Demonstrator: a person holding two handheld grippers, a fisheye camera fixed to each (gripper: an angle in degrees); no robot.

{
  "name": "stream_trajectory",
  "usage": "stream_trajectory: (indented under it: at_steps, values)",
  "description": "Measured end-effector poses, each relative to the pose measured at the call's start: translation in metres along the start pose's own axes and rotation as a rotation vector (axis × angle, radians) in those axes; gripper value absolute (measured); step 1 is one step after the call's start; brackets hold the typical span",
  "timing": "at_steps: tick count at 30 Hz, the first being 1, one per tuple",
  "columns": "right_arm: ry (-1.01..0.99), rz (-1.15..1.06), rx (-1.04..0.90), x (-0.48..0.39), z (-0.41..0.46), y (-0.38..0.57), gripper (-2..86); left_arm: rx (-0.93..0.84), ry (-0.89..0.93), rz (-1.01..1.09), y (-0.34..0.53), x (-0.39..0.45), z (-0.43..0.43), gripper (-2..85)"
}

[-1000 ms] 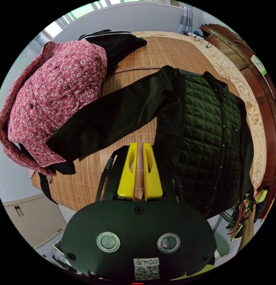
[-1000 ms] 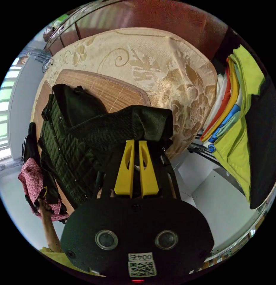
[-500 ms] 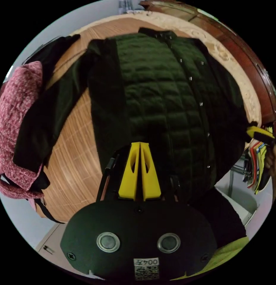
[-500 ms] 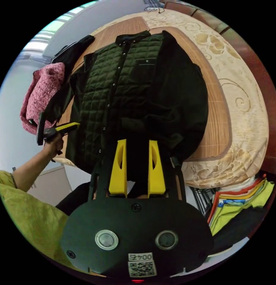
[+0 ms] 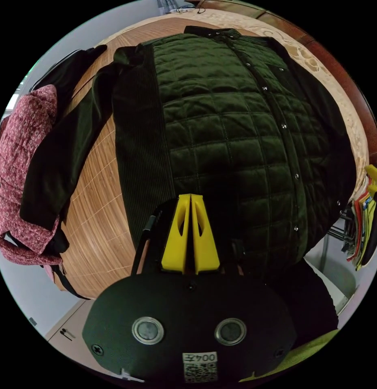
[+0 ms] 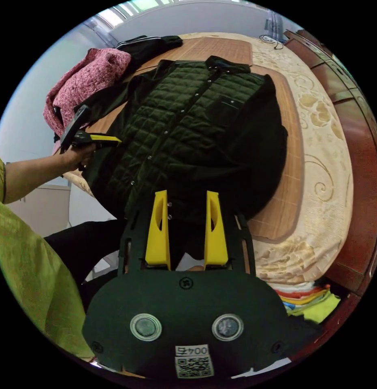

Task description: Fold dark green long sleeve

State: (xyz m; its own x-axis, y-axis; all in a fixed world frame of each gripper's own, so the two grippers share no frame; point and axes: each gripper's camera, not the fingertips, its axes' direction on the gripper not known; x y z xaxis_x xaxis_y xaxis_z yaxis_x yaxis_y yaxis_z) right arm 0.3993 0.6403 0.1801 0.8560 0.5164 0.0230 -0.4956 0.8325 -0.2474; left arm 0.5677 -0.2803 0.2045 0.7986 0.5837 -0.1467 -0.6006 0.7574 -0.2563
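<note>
Bamboo mat, green jacket, pink garment beside sleeve

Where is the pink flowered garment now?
The pink flowered garment lies bunched at the left edge of the left gripper view, on the bamboo mat, partly under the outstretched sleeve of the dark green jacket.

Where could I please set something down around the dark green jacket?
Bare bamboo mat lies between the dark green jacket and the pink floral garment. The patterned cover is free. The pink and black pile is crowded.
</note>
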Motion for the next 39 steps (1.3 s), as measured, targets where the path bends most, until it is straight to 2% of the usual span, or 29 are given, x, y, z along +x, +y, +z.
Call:
stream_trajectory:
  at_steps: [3,5,10,13,14,15,17,20,21,23,28,32,39]
  values:
    - [0.03,0.01,-0.017,-0.015,0.033,-0.015,14.2,-0.008,-0.003,0.002,-0.006,0.001,-0.009,0.2]
    - [0.157,0.045,-0.053,-0.016,0.057,-0.025,14.1,-0.012,-0.02,0.014,-0.009,0.004,-0.014,0.2]
    - [0.272,-0.031,-0.019,-0.014,0.059,-0.024,12.2,-0.021,-0.017,0.006,-0.016,0.004,-0.028,0.2]
    - [0.161,0.067,-0.034,0.025,0.031,-0.027,6.0,-0.026,-0.012,0.01,-0.019,0.002,-0.035,0.2]
    - [-0.006,0.125,-0.013,0.051,0.012,-0.026,4.3,-0.029,-0.01,0.01,-0.02,0.002,-0.036,0.2]
    - [-0.081,0.163,0.001,0.064,0.0,-0.024,4.2,-0.036,-0.005,0.008,-0.022,0.0,-0.039,0.2]
    - [-0.31,0.269,0.087,0.117,-0.056,-0.016,4.0,-0.047,0.004,0.002,-0.024,-0.002,-0.042,0.2]
    - [-0.513,0.278,0.235,0.177,-0.151,-0.008,4.0,-0.062,0.02,-0.011,-0.026,-0.007,-0.048,0.2]
    - [-0.524,0.267,0.267,0.188,-0.173,-0.007,4.1,-0.066,0.027,-0.018,-0.026,-0.01,-0.05,0.3]
    - [-0.483,0.225,0.353,0.226,-0.247,-0.003,4.1,-0.072,0.039,-0.022,-0.026,-0.014,-0.053,0.4]
    - [-0.335,0.285,0.508,0.295,-0.339,0.013,4.3,-0.052,0.123,-0.082,-0.024,-0.037,-0.078,0.7]
    - [-0.256,0.381,0.568,0.339,-0.36,0.03,4.4,0.06,0.206,-0.093,-0.037,-0.035,-0.116,0.7]
    - [-0.276,0.448,0.629,0.382,-0.356,0.052,4.5,0.227,0.404,0.001,-0.141,0.034,-0.171,0.7]
